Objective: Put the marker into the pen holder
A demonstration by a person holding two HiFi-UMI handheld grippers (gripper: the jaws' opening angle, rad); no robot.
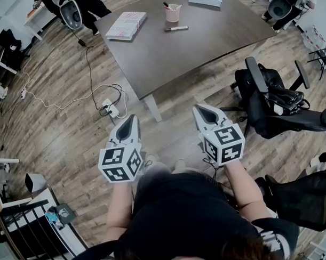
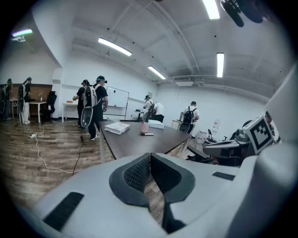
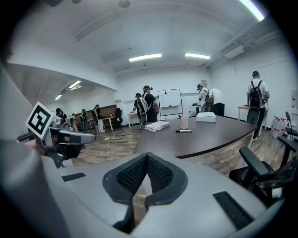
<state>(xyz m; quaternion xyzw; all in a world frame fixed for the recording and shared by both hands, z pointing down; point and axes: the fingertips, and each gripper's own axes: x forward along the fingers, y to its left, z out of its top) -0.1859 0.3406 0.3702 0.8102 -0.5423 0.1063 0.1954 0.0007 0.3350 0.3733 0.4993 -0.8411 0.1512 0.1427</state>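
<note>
A black marker [image 1: 176, 28] lies on the dark brown table [image 1: 208, 48] at the far side, just in front of a pink pen holder [image 1: 172, 13] that has a pen in it. Both grippers hang over the wooden floor, well short of the table and side by side. My left gripper [image 1: 133, 119] is shut with nothing in it. My right gripper [image 1: 201, 108] is also shut and holds nothing. In the left gripper view the marker [image 2: 147, 134] and pen holder [image 2: 145, 127] are small and distant beyond the closed gripper [image 2: 149, 156]. The right gripper view shows the marker [image 3: 183, 131], the holder [image 3: 184, 123] and its closed gripper [image 3: 146, 158].
A stack of books [image 1: 125, 25] and a white box [image 1: 205, 0] also lie on the table. A black office chair [image 1: 276, 104] stands at the right. A power strip with cables [image 1: 108, 106] lies on the floor at the left. Several people [image 2: 95, 104] stand beyond the table.
</note>
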